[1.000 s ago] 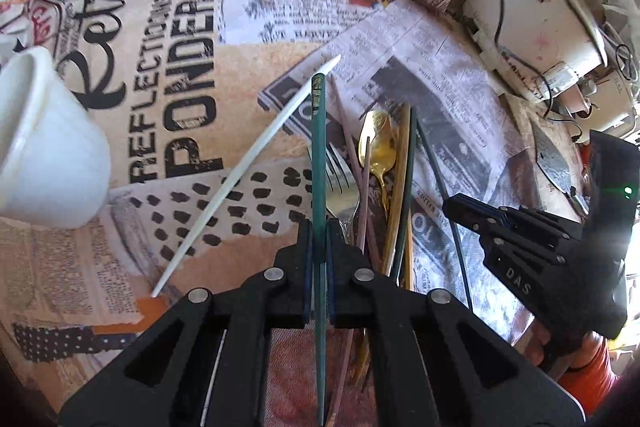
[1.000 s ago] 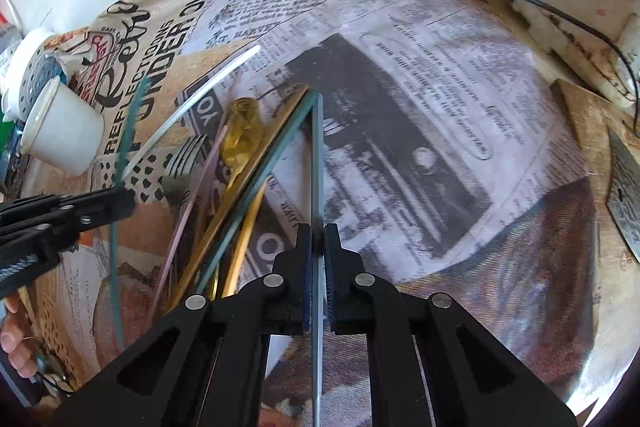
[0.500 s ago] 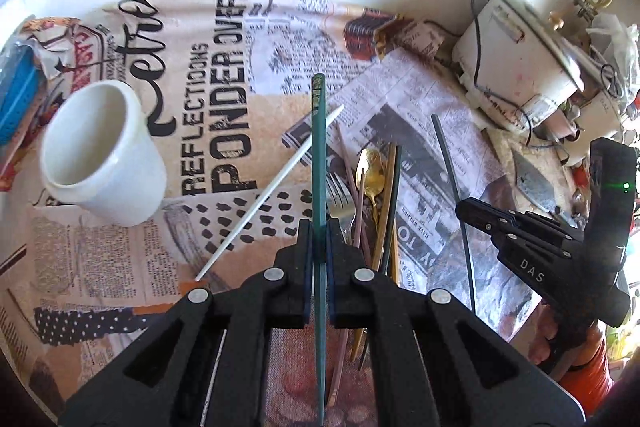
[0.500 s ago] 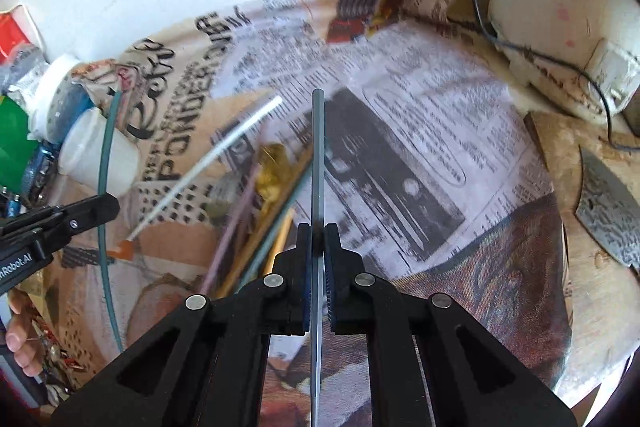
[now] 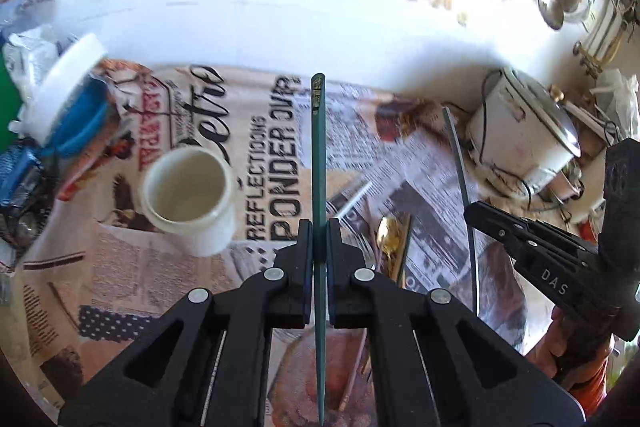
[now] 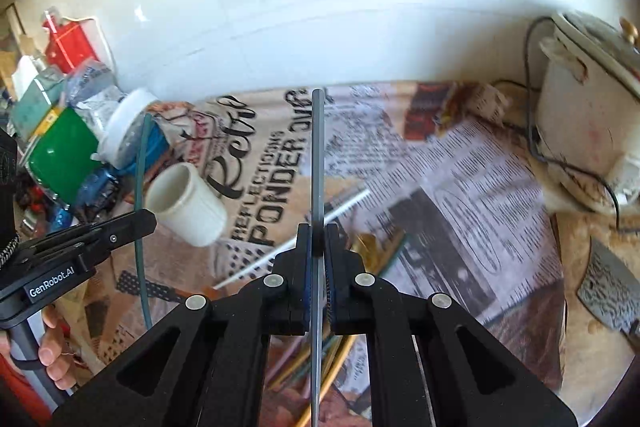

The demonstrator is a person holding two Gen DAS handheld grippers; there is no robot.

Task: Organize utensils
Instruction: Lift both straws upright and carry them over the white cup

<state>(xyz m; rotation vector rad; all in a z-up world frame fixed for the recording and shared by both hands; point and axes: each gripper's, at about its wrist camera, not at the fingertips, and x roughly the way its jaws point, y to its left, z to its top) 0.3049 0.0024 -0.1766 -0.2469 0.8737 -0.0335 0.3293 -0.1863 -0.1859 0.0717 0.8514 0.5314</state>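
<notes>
Both grippers up off the table, each clamped on 1 chopstick.

L to R: white cup (image 5: 188, 203) stands upright on the newsprint cloth (image 5: 256, 131); L gripper (image 5: 319, 239) pinched tight on teal chopstick (image 5: 319, 155); white chopstick (image 6: 300, 243), gold spoon (image 5: 389, 233) & other utensils lie in a loose pile on cloth btwn the 2 grippers; R gripper (image 6: 317, 243) pinched tight on grey chopstick (image 6: 317, 155).

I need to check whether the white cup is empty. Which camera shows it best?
The left wrist view: it looks down into the white cup, and what shows of the inside looks empty. The right wrist view shows it from the side, interior mostly hidden.
</notes>
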